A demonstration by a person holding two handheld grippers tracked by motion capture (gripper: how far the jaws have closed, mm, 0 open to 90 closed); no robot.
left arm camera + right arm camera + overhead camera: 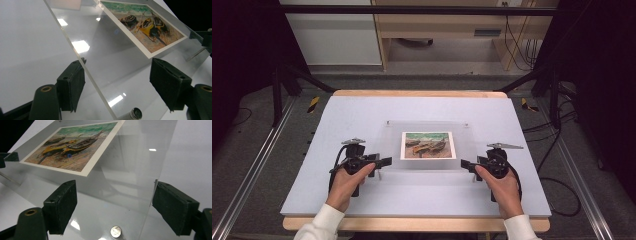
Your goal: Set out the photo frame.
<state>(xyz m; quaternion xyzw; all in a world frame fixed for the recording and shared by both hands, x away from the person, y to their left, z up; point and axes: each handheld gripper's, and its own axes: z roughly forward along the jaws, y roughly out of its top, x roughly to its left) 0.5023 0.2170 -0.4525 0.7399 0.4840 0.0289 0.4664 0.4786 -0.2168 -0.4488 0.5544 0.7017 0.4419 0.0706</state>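
Note:
A clear acrylic plate lies raised on small metal standoffs in the middle of the white table. Under it is a print of beached boats. My left gripper points at the plate's near left corner. In the left gripper view its jaws stand apart, the plate's edge running between them and close to the left pad. My right gripper is at the near right corner. Its jaws are also open around the corner, above a standoff.
The table's wooden rim runs along the near edge. Metal rails flank the table on the floor, and black cables lie to the right. A wooden shelf unit stands beyond the far edge.

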